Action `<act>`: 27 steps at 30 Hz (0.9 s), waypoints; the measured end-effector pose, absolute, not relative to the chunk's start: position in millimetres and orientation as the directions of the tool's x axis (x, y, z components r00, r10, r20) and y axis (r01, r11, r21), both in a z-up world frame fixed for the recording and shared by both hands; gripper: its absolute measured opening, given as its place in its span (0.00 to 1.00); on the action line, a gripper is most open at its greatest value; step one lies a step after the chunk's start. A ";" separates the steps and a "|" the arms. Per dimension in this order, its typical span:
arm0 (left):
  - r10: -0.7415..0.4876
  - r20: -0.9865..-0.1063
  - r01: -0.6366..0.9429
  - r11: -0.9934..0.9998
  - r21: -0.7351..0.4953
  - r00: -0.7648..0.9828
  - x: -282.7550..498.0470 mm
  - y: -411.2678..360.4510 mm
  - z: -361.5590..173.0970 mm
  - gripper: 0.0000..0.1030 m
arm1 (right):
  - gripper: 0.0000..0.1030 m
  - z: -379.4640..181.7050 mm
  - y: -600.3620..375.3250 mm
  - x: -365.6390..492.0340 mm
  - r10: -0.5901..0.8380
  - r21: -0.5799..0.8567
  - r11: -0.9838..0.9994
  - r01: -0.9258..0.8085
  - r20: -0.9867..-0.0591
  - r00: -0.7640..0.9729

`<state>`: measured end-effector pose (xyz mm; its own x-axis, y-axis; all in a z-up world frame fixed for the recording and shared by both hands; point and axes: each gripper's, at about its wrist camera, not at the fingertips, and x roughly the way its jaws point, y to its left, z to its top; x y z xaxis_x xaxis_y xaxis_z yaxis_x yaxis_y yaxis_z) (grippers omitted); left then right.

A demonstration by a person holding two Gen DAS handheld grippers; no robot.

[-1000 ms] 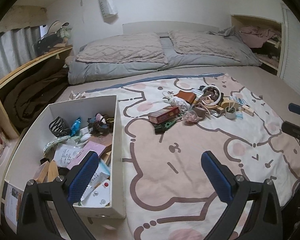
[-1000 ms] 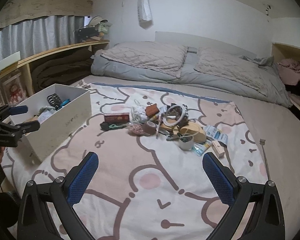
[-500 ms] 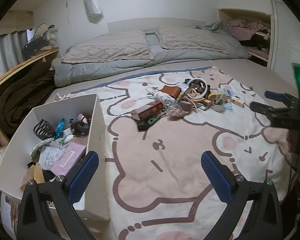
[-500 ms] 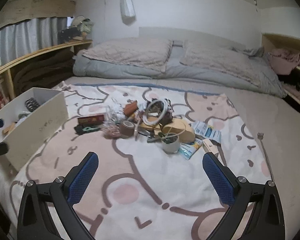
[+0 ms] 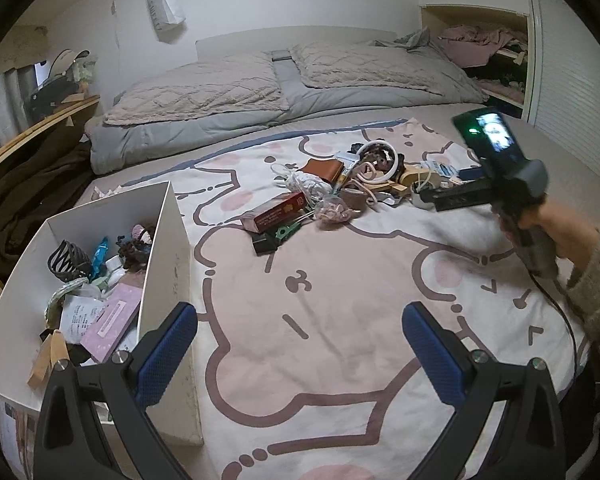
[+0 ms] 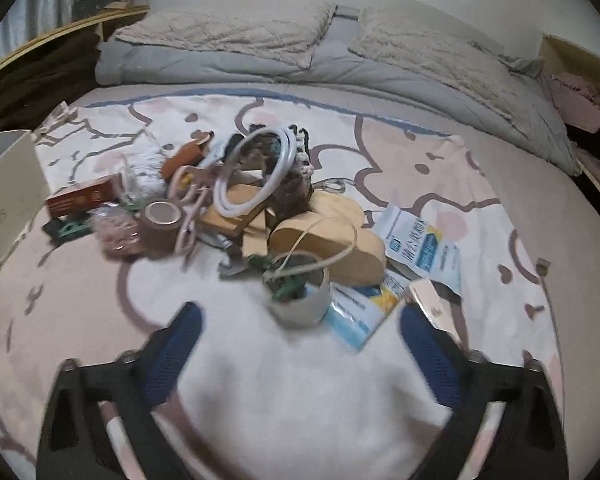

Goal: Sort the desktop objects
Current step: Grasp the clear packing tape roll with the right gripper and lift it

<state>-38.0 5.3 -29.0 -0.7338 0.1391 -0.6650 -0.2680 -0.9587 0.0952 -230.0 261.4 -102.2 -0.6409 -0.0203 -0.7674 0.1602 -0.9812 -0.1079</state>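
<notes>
A pile of small objects lies in the middle of the cartoon blanket (image 5: 340, 280). It includes a red box (image 6: 82, 198), a brown tape roll (image 6: 162, 222), a white ring (image 6: 256, 172), a tan wooden piece (image 6: 332, 240) and a blue-and-white packet (image 6: 420, 240). At its near edge stands a small white pot (image 6: 298, 296) with a green plant. My right gripper (image 6: 299, 320) hovers just short of that pot, its jaws closing, with nothing between them. My left gripper (image 5: 299, 314) is open and empty over bare blanket beside the white sorting box (image 5: 164, 256).
The white box holds several sorted items, among them a black hair claw (image 5: 66, 262). A person's hand (image 5: 548, 232) carries the right gripper in from the right. Pillows (image 5: 204, 88) and a grey duvet lie at the back, a wooden shelf at the left. A fork-like tool (image 6: 542, 268) lies on the right.
My right gripper has come forward and down to the pile, which now fills its view, and its jaws have narrowed slightly. In the left wrist view the hand has come in from the right.
</notes>
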 end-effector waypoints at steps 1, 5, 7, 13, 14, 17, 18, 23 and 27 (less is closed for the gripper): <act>0.141 -0.668 -0.270 -0.958 0.093 -0.731 -38.4 5.3 -30.1 1.00 | 0.84 -105.4 260.9 -234.8 -0.016 -0.114 -0.980 0.163 -0.772 -0.635; 0.148 -0.678 -0.280 -0.956 0.088 -0.720 -41.1 5.9 -34.6 1.00 | 0.83 -120.0 259.6 -250.5 -0.005 -0.119 -0.980 0.162 -0.792 -0.611; 0.156 -0.683 -0.287 -0.954 0.081 -0.713 -42.3 7.4 -37.1 1.00 | 0.81 -125.4 259.5 -256.6 -0.015 -0.103 -0.982 0.161 -0.797 -0.604; 0.172 -0.696 -0.303 -0.951 0.068 -0.697 -43.6 9.2 -42.9 1.00 | 0.44 -134.2 250.3 -259.6 -0.041 -0.125 -0.968 0.220 -0.781 -0.623; 0.174 -0.696 -0.303 -0.951 0.066 -0.697 -43.7 8.9 -43.3 1.00 | 0.44 -132.8 247.3 -257.0 -0.062 -0.116 -0.964 0.240 -0.778 -0.625; 0.181 -0.698 -0.303 -0.951 0.054 -0.693 -44.3 8.5 -43.8 1.00 | 0.43 -129.7 234.5 -246.0 -0.119 -0.098 -0.947 0.306 -0.778 -0.617; 0.185 -0.700 -0.303 -0.952 0.047 -0.690 -44.6 8.3 -43.8 1.00 | 0.43 -129.3 227.6 -240.6 -0.137 -0.098 -0.937 0.334 -0.779 -0.612; 0.187 -0.699 -0.300 -0.953 0.041 -0.690 -44.2 6.3 -42.1 1.00 | 0.43 -127.0 186.7 -206.6 -0.257 -0.052 -0.868 0.494 -0.804 -0.537; 0.191 -0.693 -0.294 -0.955 0.031 -0.695 -42.8 1.7 -38.5 1.00 | 0.43 -123.9 155.7 -175.5 -0.317 -0.041 -0.801 0.597 -0.816 -0.482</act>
